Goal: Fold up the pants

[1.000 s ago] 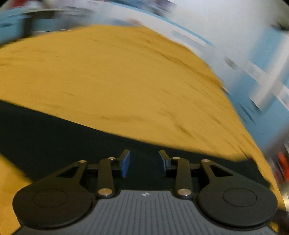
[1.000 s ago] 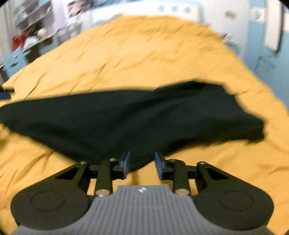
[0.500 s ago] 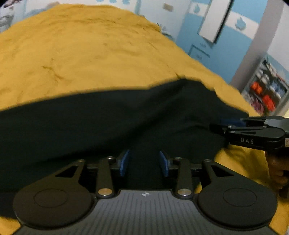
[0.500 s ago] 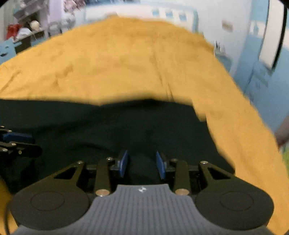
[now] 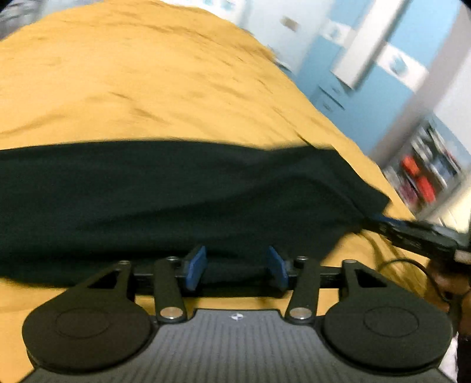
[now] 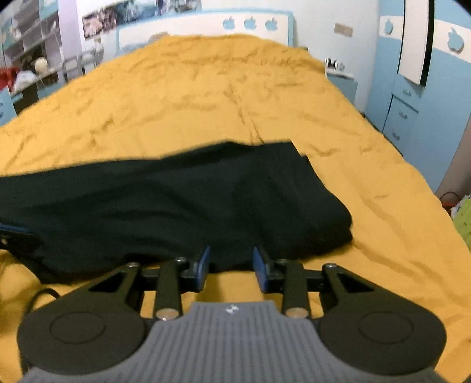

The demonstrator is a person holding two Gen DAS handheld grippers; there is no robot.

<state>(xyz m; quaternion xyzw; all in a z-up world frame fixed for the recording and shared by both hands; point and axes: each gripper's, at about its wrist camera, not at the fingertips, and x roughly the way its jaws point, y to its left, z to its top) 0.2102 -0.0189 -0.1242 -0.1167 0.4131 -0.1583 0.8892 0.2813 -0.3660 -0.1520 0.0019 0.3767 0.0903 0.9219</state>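
Note:
Black pants lie flat across a yellow bedspread; they also show in the right wrist view, with the bedspread beyond. My left gripper is open and empty at the pants' near edge. My right gripper is open and empty, just short of the pants' near edge. In the left wrist view the right gripper reaches in from the right, by the pants' right end. In the right wrist view the left gripper shows at the left edge.
A white and blue headboard stands at the far end of the bed. Blue wardrobe doors line the right side. Shelves with clutter are at the far left. A black cable lies on the bedspread.
Both grippers have drawn back toward the near edge of the pants, so more cloth shows ahead of them. Both stay open and empty.

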